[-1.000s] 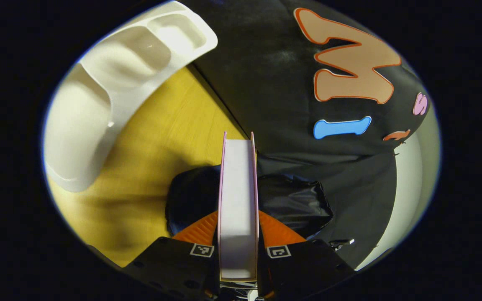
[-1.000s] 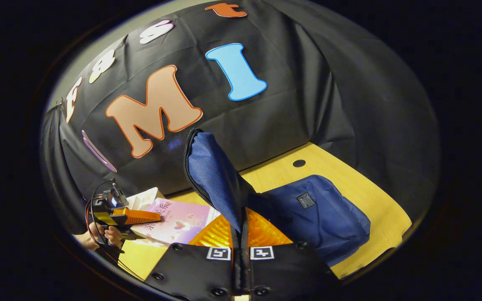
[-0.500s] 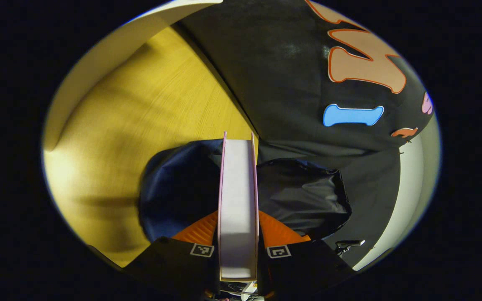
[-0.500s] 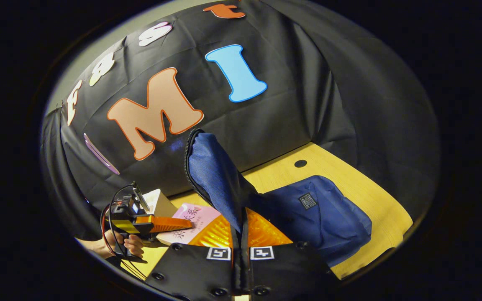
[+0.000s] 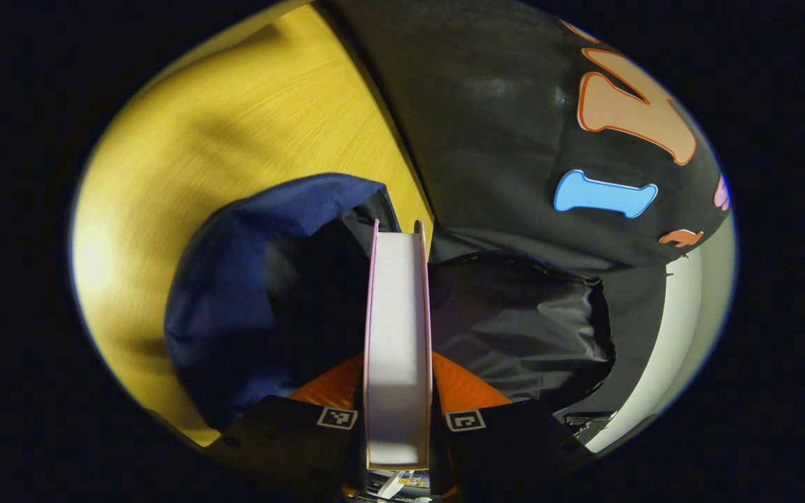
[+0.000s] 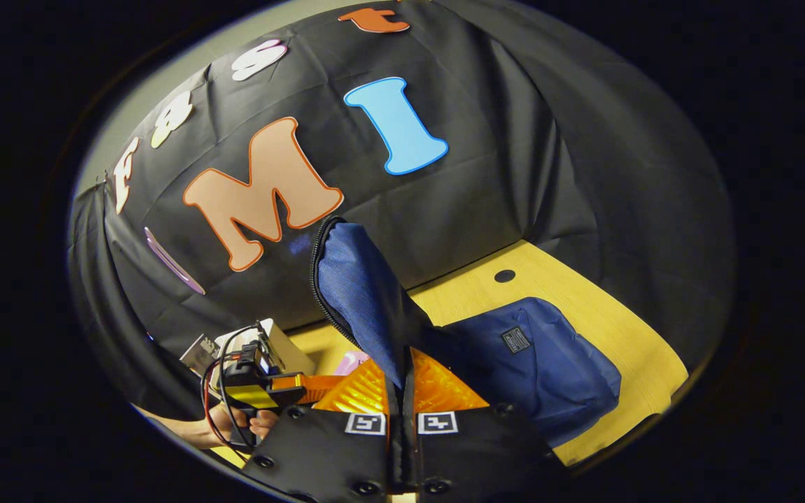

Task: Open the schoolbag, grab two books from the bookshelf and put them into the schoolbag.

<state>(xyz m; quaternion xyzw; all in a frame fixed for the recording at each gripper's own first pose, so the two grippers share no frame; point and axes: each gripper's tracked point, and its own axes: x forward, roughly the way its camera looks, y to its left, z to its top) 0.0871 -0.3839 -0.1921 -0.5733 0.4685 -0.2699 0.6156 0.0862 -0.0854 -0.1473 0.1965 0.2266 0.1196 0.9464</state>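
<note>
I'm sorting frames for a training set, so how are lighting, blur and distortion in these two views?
Left gripper view: the tabletop glares bright at its left edge, the schoolbag mouth is near black, and the book is sharp. Right gripper view: evenly lit and sharp, with the bag flap crisp; the fisheye bends the table edge.

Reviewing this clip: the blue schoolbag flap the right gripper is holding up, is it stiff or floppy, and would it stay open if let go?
Likely floppy: the flap bends over where the right gripper pinches it, and the schoolbag slumps on the table. Released, it would probably fall shut. The book in the left gripper looks rigid, standing straight.
</note>
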